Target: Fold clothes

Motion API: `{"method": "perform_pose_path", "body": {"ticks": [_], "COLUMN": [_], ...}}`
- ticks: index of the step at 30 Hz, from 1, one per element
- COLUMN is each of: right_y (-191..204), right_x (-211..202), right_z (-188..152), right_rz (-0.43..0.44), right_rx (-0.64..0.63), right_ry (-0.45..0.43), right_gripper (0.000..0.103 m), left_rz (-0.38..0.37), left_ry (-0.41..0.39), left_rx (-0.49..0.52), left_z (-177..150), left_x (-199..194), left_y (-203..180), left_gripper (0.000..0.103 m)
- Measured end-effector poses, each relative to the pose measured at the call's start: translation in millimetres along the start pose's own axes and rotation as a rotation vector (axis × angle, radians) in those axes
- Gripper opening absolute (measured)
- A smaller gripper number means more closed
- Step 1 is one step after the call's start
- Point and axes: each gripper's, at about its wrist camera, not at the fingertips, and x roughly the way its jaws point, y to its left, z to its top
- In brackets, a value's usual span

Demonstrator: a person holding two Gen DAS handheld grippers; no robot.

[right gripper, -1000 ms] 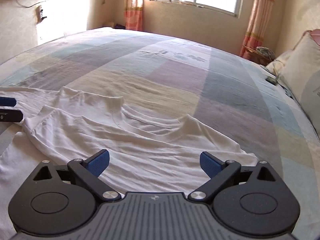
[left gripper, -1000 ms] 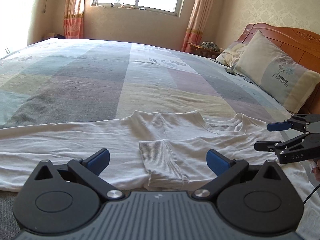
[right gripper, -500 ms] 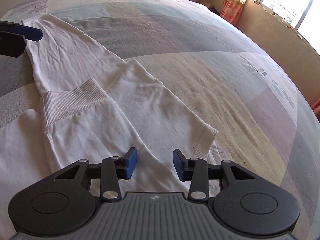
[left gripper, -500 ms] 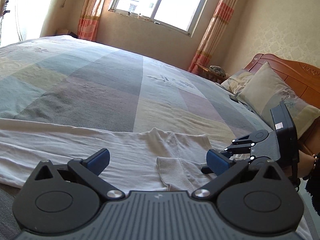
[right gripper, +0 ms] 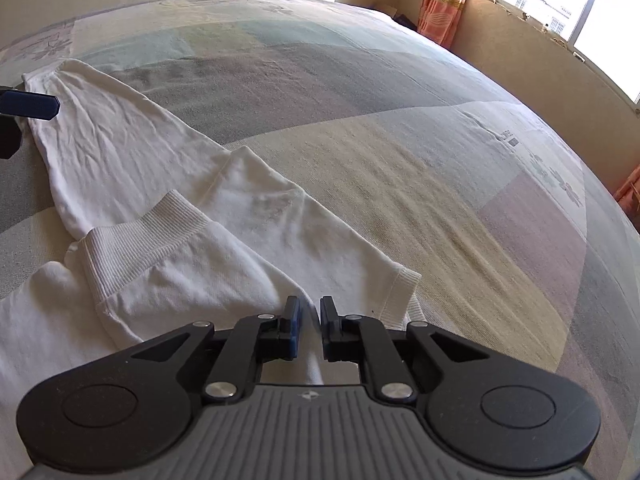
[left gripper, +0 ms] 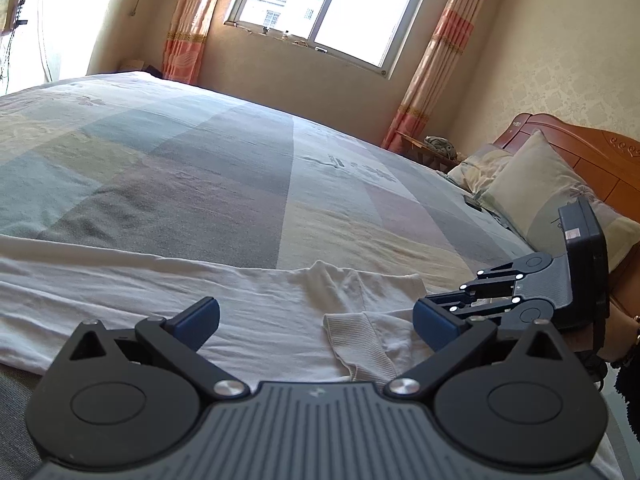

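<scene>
A white shirt (right gripper: pixel 132 152) is spread on the near edge of a bed (right gripper: pixel 400 128) with a checked cover. 1 sleeve is already laid over the body, and its ribbed cuff (right gripper: pixel 140 240) is seen on top.

On the left, the left gripper (left gripper: pixel 316 318) is held low over the shirt with its jaws wide apart, and nothing is held between them.

To the right, the right gripper (right gripper: pixel 308 326) is placed at the folded edge near the collar side. Its jaws have just been closing, and a ridge of white cloth is seen between the 2 pads, so the shirt seems to be pinched there.

The cloth is judged to be light, thin and very soft. It will probably hang down and wrinkle when lifted, and the loose sleeve may slide off. It is not fragile. A hold with both layers pinched together at an edge or corner is judged best, with the second hold taken by the left gripper further along the same edge, toward the hem.
</scene>
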Motion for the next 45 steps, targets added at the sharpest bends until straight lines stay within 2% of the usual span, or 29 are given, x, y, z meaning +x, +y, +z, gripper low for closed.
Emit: {"method": "perform_pose_path", "body": {"ticks": [2, 4, 6, 9, 10, 12, 14, 17, 19, 22, 24, 27, 29, 34, 37, 40, 42, 45], "right_y": [6, 14, 29, 46, 48, 45, 40, 17, -10, -52, -73, -88, -91, -87, -91, -91, -86, -94], "right_x": [-11, -18, -11, 8, 12, 19, 17, -11, -29, -49, -50, -42, -40, -29, -24, -27, -28, -23], "right_z": [3, 8, 12, 17, 19, 24, 28, 20, 6, -27, -51, -79, -90, -89, -89, -94, -94, -89], "right_rz": [0.028, 0.108, 0.171, 0.207, 0.210, 0.249, 0.267, 0.206, 0.116, -0.049, -0.107, -0.131, -0.119, -0.084, -0.048, -0.013, -0.055, -0.144], "right_rx": [0.023, 0.046, 0.041, 0.055, 0.082, 0.160, 0.195, 0.171, 0.185, 0.205, 0.217, 0.211, 0.202, 0.108, 0.117, 0.166, 0.162, 0.249], "right_ry": [-0.049, -0.086, -0.065, -0.040, -0.057, -0.088, -0.106, -0.149, -0.146, -0.081, -0.012, 0.072, 0.087, 0.115, 0.130, 0.113, 0.091, 0.059], "right_gripper": [0.021, 0.021, 0.021, 0.021, 0.022, 0.030, 0.030, 0.031, 0.031, 0.033, 0.033, 0.034, 0.034, 0.038, 0.037, 0.016, 0.009, 0.003], "left_rz": [0.001, 0.002, -0.001, -0.009, -0.011, -0.016, -0.030, -0.055, -0.062, -0.079, -0.092, -0.095, -0.091, -0.083, -0.084, -0.085, -0.082, -0.082], "left_ry": [-0.009, -0.017, -0.020, -0.022, -0.020, -0.015, -0.009, 0.010, 0.023, 0.034, 0.038, 0.045, 0.053, 0.071, 0.077, 0.082, 0.078, 0.071], "left_rx": [-0.008, -0.018, -0.023, -0.023, -0.018, -0.004, 0.002, 0.007, 0.027, 0.062, 0.077, 0.097, 0.103, 0.110, 0.114, 0.116, 0.121, 0.119], "left_z": [1, 2, 2, 3, 3, 3, 3, 1, -1, -3, -5, -6, -8, -10, -11, -12, -11, -10], "left_x": [-3, -6, -7, -7, -7, -6, -5, 0, 2, 5, 5, 7, 10, 15, 17, 17, 16, 13], "left_y": [3, 6, 8, 7, 6, 2, 0, -4, -10, -22, -26, -31, -32, -34, -34, -35, -36, -36], "left_gripper": [0.102, 0.102, 0.102, 0.102, 0.102, 0.102, 0.102, 0.102, 0.102, 0.102, 0.102, 0.102, 0.102, 0.102, 0.102, 0.102, 0.102, 0.102]}}
